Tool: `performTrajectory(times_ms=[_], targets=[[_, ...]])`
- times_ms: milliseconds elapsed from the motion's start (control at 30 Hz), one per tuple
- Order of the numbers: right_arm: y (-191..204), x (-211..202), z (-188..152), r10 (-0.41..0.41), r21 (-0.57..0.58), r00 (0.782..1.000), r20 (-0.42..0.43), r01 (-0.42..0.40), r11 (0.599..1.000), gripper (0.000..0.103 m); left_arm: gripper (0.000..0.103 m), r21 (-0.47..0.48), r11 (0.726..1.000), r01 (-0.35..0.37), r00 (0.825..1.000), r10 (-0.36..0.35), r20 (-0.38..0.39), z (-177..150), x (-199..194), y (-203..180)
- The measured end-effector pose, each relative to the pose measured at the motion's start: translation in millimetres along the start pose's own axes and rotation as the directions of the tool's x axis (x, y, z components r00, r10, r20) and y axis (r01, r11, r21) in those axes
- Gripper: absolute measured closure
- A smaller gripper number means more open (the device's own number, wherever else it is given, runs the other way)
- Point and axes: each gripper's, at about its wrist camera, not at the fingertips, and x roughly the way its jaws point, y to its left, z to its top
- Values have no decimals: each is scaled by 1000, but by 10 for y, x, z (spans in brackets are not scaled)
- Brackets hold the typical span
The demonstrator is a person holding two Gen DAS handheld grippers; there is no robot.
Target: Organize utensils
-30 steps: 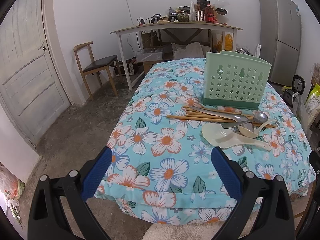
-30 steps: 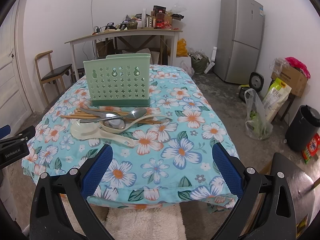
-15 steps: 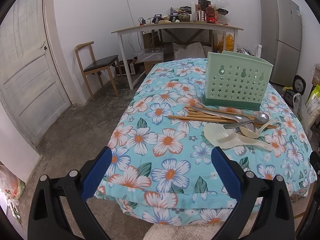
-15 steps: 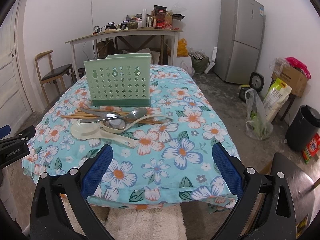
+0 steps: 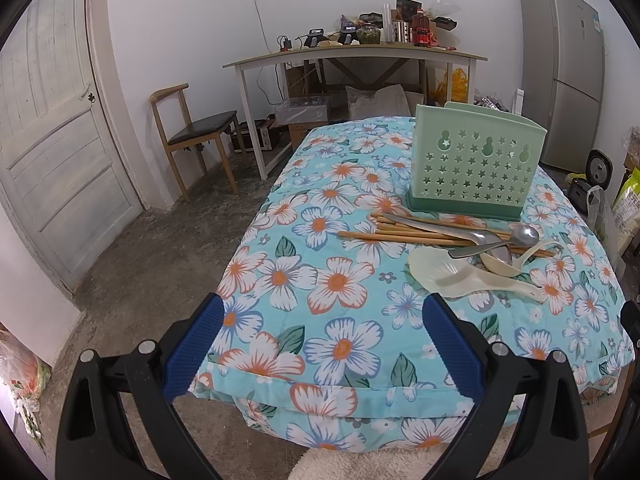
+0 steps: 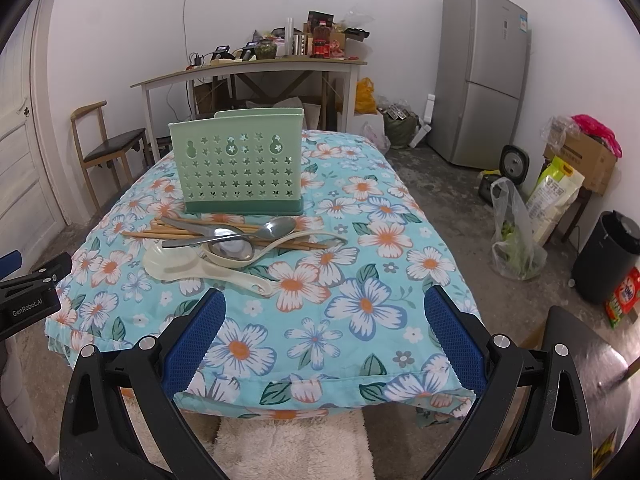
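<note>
Barely any change from a second ago: left view has crept slightly toward the table, right view looks the same. Left gripper (image 5: 322, 322) spread wide, blue pads (image 5: 450, 346) empty, hovering over the near edge of the floral tablecloth (image 5: 340, 280). Right gripper (image 6: 325, 320) likewise wide apart, nothing between the pads (image 6: 192, 340), above the near edge of the cloth (image 6: 360, 304). From the left gripper the utensil pile sits at about 1 o'clock; from the right, about 11 o'clock. Pile: wooden chopsticks (image 6: 176, 233) lying flat, two metal spoons (image 6: 256, 231) crossed on top of them, a cream ladle (image 6: 280, 246) and a pale rice paddle (image 6: 180, 266) nearest the grippers, all touching or overlapping. Green star-perforated utensil holder (image 6: 240, 164) upright just behind the pile, at 12 o'clock. Beyond: cluttered desk (image 6: 256, 66), wooden chair (image 6: 108, 148) at 10 o'clock, grey fridge (image 6: 480, 76) at 2 o'clock.
</note>
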Motion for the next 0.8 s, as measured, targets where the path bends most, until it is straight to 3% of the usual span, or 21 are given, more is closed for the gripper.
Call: performTrajectory(times_ms=[800], targets=[[22, 101, 31, 25, 48, 999, -34, -24, 999, 8, 6, 27, 1000, 3, 1000, -2, -18, 10, 132, -3]])
